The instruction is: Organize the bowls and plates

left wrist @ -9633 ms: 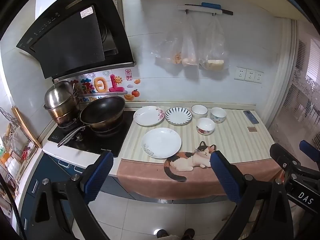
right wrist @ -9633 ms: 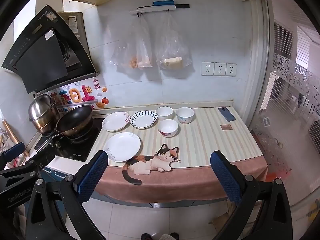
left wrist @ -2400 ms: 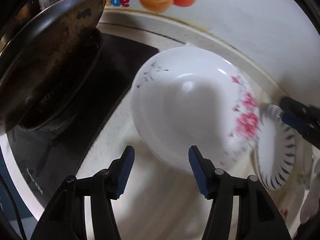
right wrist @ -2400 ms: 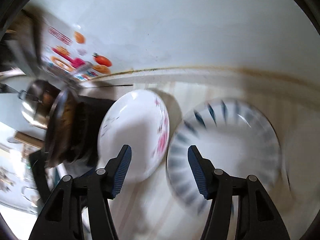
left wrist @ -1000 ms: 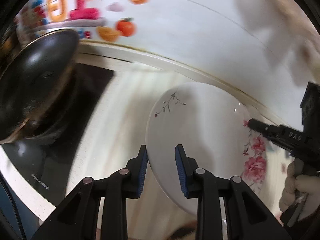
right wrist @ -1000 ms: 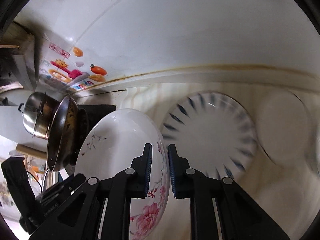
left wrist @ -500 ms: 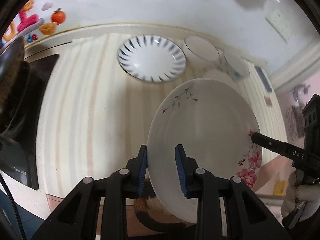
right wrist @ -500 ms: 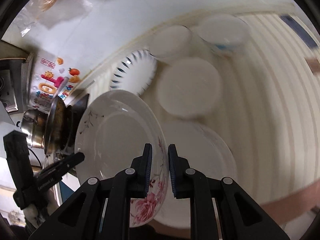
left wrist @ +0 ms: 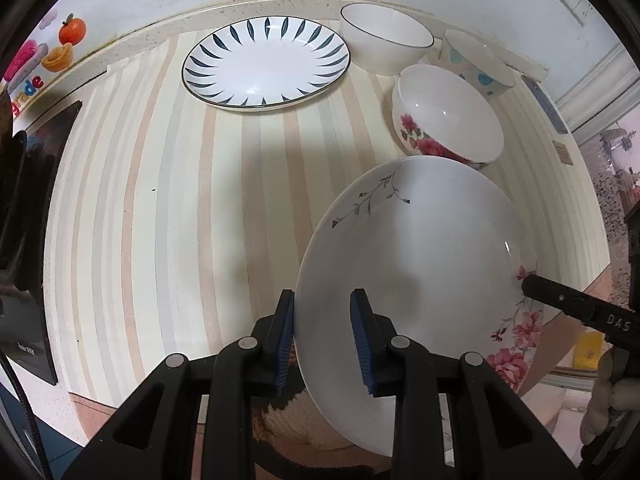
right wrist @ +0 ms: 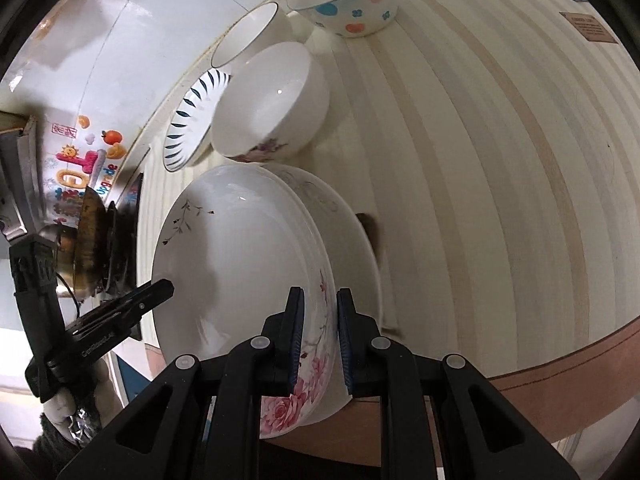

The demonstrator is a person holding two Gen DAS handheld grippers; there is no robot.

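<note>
"DAS" on right tongs [left wrist: 524, 280]

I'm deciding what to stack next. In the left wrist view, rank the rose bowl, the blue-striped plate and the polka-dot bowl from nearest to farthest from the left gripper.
From the left gripper, shut on the floral plate:
1. Rose bowl, just past the held plate, to the right.
2. Blue-striped plate, farther back, centre-left, near the wall.
3. Polka-dot bowl, far right corner, behind the rose bowl.

Striped counter cover [left wrist: 160, 208] spread wide; colourful wall stickers [left wrist: 60, 46] (an orange fruit among them) at the back left; black cooktop [left wrist: 24, 240] at left edge; dark pan [right wrist: 90, 240] beside it.
</note>
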